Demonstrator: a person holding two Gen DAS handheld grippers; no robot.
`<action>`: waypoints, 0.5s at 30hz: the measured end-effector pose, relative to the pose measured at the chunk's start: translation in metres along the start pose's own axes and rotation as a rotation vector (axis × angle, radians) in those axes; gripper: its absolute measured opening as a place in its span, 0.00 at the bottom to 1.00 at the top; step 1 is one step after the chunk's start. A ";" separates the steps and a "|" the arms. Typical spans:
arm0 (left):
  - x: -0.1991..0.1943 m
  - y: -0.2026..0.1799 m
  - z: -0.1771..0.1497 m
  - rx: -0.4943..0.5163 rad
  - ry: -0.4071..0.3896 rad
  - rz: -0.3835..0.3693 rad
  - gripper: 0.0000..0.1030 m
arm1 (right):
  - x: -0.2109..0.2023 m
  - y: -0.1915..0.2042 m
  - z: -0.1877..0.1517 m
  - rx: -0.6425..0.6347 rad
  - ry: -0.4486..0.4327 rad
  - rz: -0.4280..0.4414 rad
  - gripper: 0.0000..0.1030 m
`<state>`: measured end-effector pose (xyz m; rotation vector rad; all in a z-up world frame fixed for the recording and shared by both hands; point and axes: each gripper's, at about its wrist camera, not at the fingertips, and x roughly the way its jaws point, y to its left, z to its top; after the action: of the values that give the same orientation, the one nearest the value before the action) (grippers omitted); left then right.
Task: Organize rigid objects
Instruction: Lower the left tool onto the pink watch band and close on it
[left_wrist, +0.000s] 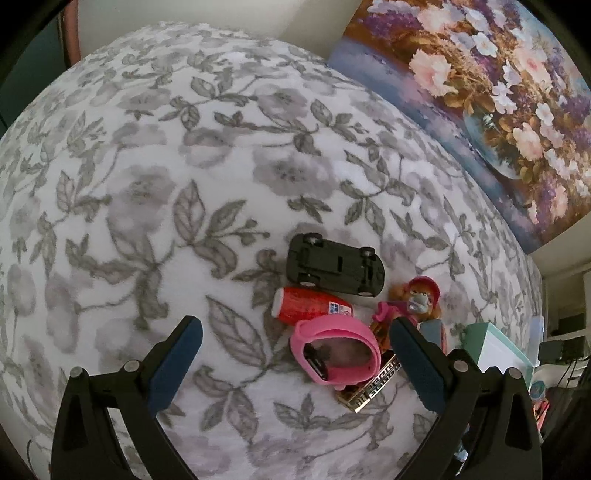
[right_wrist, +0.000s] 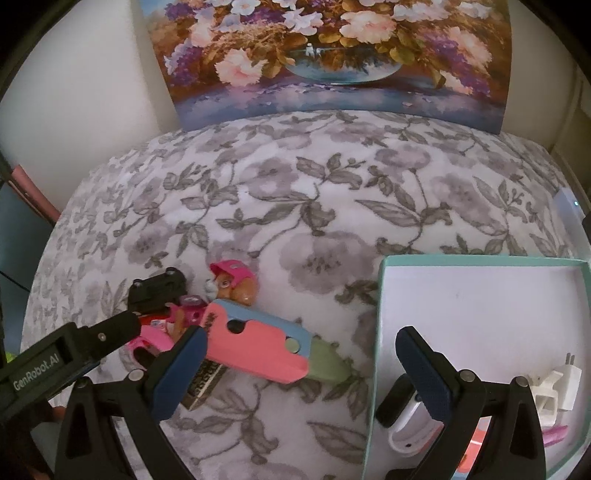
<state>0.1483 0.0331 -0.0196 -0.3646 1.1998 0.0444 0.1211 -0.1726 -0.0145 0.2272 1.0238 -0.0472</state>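
A pile of small objects lies on a floral blanket (left_wrist: 147, 184): an overturned black toy car (left_wrist: 334, 264), a red bottle (left_wrist: 310, 304), a pink wristband (left_wrist: 334, 350), a monkey figure in a pink cap (left_wrist: 419, 295) and a gold-patterned box (left_wrist: 369, 387). My left gripper (left_wrist: 295, 341) is open and empty, just above the wristband. In the right wrist view a pink, blue and green toy (right_wrist: 258, 343) lies beside the pile, and a teal box (right_wrist: 380, 314) holds a white wristband (right_wrist: 410, 432) and a white plug (right_wrist: 554, 384). My right gripper (right_wrist: 301, 352) is open and empty.
A flower painting (right_wrist: 325, 55) leans on the wall behind the blanket. The left gripper's black body (right_wrist: 66, 354) reaches in at the left of the right wrist view. A white device (right_wrist: 567, 210) sits at the blanket's right edge.
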 end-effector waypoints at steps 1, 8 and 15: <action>0.002 -0.001 0.000 -0.002 0.006 -0.002 0.98 | 0.001 -0.001 0.000 0.000 0.000 -0.006 1.00; 0.012 -0.004 -0.003 -0.020 0.032 0.002 0.95 | 0.000 -0.008 0.000 0.010 0.000 -0.018 1.00; 0.015 -0.006 -0.005 -0.045 0.044 -0.026 0.87 | -0.004 -0.011 0.000 0.012 -0.003 -0.027 1.00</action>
<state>0.1509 0.0236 -0.0334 -0.4226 1.2385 0.0410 0.1172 -0.1838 -0.0133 0.2239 1.0237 -0.0776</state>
